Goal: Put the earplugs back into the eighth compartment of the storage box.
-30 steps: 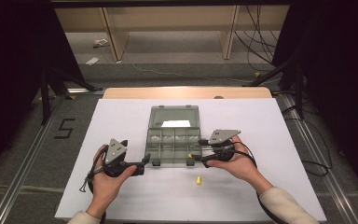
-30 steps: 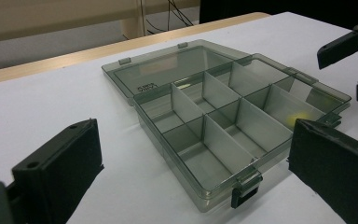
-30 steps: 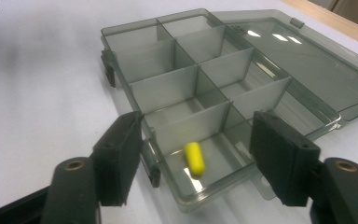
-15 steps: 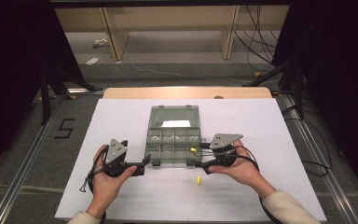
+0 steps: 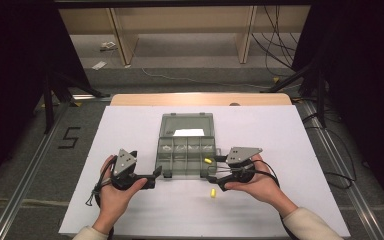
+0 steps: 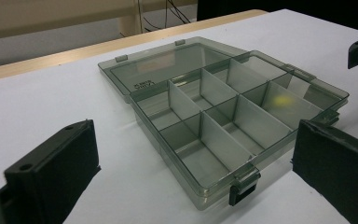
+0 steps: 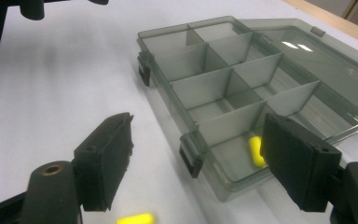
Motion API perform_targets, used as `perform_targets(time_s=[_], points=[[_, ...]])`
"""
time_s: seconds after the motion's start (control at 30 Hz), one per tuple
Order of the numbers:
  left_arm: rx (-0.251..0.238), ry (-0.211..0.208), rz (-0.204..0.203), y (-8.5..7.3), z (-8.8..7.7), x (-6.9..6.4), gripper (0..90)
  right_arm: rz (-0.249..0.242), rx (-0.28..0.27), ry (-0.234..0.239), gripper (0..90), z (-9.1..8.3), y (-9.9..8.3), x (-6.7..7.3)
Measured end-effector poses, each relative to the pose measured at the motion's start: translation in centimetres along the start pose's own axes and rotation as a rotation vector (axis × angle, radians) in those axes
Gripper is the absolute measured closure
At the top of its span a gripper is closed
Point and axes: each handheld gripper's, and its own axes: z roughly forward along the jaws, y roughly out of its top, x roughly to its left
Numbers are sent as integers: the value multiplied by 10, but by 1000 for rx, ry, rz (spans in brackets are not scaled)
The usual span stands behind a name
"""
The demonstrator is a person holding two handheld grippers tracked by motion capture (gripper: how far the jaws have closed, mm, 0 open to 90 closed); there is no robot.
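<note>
Grey floor (image 5: 190, 50), wooden shelf legs (image 5: 120, 42), loose cables (image 5: 280, 47), dark surroundings.

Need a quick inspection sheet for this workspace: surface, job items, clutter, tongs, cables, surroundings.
Surface: white sheet over a wooden table, flat.
Job's things: grey organiser box, lid open and laid back; one yellow piece in its near right corner compartment; second yellow piece loose on the sheet in front of the box.
Clutter: nothing seen.
Tongs: left tongs open, at the box's near left corner, holding nothing; right tongs have just been opening, jaws wide apart at the box's near right corner, nothing gripped.
Cables: a black cable loops from each set of tongs at the hands; more cables on the floor behind.
Surroundings: wooden frame, dark curtains at the sides, floor marking "5".
</note>
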Motion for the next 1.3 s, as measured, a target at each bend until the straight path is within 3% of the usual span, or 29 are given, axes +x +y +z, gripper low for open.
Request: perform_targets(time_s=[0.77, 1.3], points=[[-1, -2, 3, 0, 0, 0, 1, -20, 55, 64, 265, 4, -14, 15], [-1, -2, 3, 0, 0, -1, 1, -36, 145, 117, 285, 13, -27, 22]])
